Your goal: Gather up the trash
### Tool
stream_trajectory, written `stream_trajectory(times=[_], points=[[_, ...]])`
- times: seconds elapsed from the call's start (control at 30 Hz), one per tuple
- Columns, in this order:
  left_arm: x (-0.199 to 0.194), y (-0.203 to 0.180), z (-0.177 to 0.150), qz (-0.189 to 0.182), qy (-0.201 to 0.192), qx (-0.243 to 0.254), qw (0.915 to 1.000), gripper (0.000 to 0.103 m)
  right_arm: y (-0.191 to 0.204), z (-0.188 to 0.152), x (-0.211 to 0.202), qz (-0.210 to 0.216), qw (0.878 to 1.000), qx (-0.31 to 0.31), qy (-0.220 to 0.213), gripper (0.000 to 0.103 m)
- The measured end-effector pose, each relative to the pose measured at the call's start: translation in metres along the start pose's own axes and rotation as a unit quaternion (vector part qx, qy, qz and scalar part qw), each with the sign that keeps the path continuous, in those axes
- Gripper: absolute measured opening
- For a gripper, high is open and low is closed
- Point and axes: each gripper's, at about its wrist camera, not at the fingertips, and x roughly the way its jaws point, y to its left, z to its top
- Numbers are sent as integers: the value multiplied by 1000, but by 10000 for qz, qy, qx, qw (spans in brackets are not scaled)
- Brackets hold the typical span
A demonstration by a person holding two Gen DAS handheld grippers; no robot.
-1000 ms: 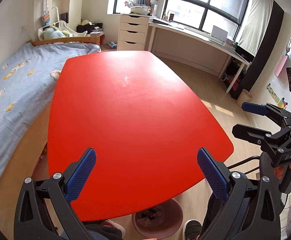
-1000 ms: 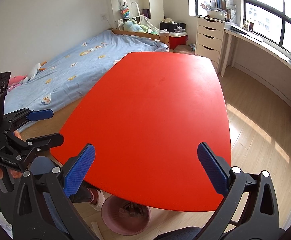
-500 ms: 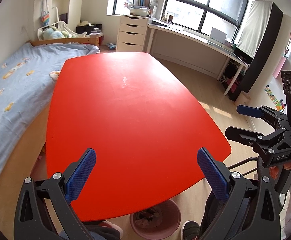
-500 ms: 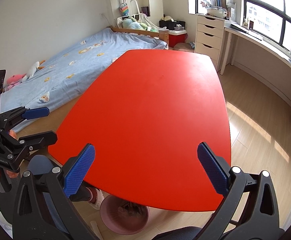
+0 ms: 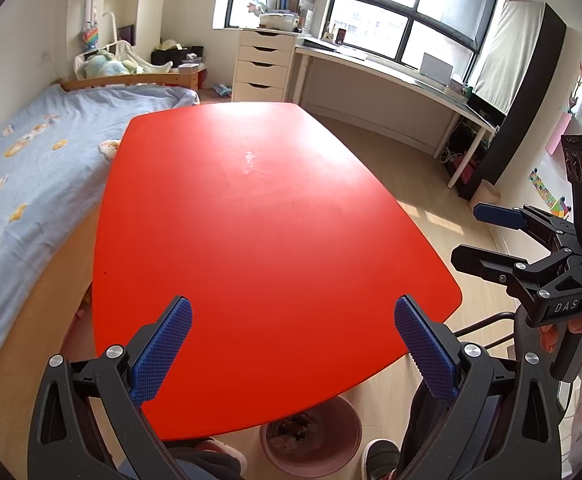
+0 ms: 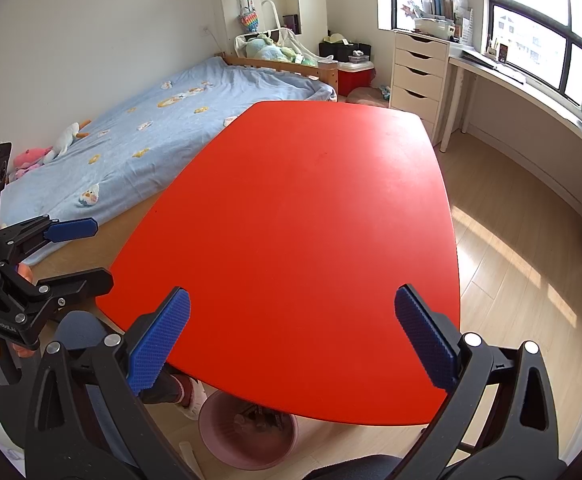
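A pink trash bin (image 5: 311,440) with scraps inside stands on the floor under the near edge of the red table (image 5: 251,220); it also shows in the right wrist view (image 6: 247,432). My left gripper (image 5: 291,344) is open and empty above the table's near edge. My right gripper (image 6: 291,340) is open and empty above the near edge too. Each gripper shows in the other's view: the right gripper (image 5: 487,236) off the table's right side, the left gripper (image 6: 87,252) off its left side. No trash shows on the red table (image 6: 311,220).
A bed with a blue cover (image 5: 23,184) lies along the left of the table. A white drawer unit (image 5: 265,64) and a long white desk (image 5: 391,76) stand under the windows. Wood floor (image 6: 511,280) lies to the right. A person's feet (image 5: 379,452) are by the bin.
Both grippers have drawn back slightly from the table, so it sits a little farther away in both views. Both grippers stay open.
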Motion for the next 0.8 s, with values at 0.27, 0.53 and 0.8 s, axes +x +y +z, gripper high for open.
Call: stream_trajectory(times=[0.27, 0.53, 0.8], points=[[1, 0, 1, -2, 19, 14, 10000, 97, -1, 4, 1, 29, 10000, -9, 25, 100], [3, -1, 1, -10, 39, 12, 10000, 97, 0, 4, 3, 42, 10000, -30, 39, 100], [3, 0, 0, -23, 44, 9, 10000, 97, 1, 3, 4, 40, 10000, -34, 40, 100]])
